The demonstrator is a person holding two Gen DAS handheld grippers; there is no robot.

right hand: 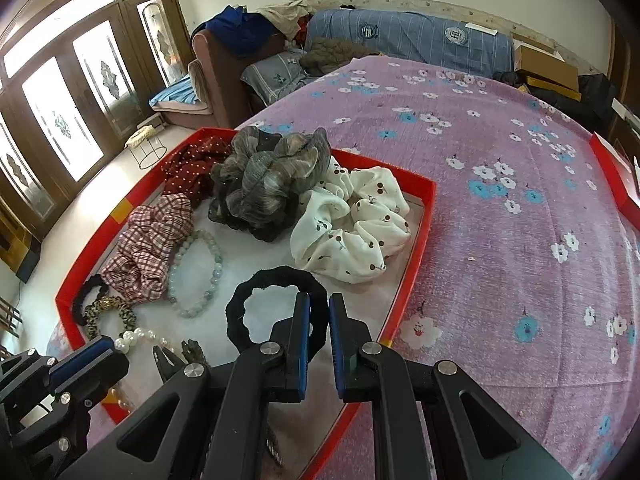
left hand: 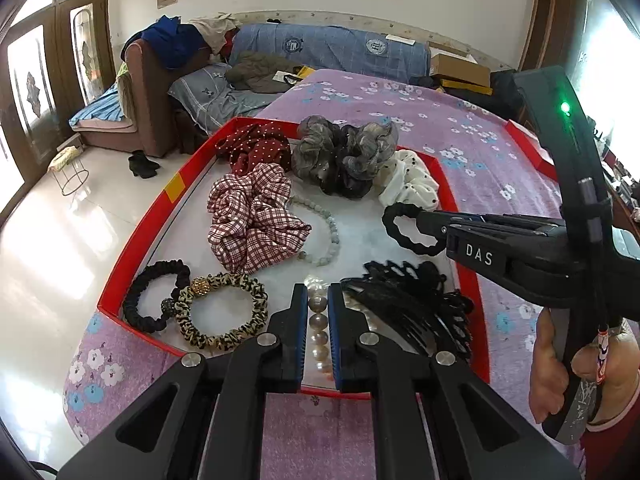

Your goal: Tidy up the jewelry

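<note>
Room: lived-in bedroom, purple floral bedsheet (right hand: 500, 240) on the bed, sofa piled with clothes behind it, glazed wooden doors on the far left.
Tray: red-rimmed box tray (left hand: 132, 248) sitting on the bed, full of scrunchies, hair ties and bead strings.
Right gripper (right hand: 319, 320): pinched down on a thin black hair tie (right hand: 236, 312), loop dangling over the white tray floor just in front of the white cherry-print scrunchie (right hand: 352, 224).
Left gripper (left hand: 318, 316): jaws nearly closed, with the pearl string (left hand: 318, 322) showing in the narrow gap. Looks like it's clamped on it, but I can't swear the pads are biting.
Hair tie handling: basically weightless, floppy, stretchy fabric. Grab anywhere on the band, it won't slip much.
Pearls handling: smooth, round, likely slippery, so they'll roll out of a flat pinch. I'd go across the strand between beads.
Black comb clip (left hand: 404, 300): stiff plastic teeth, could snag the pearls lying right beside it.
</note>
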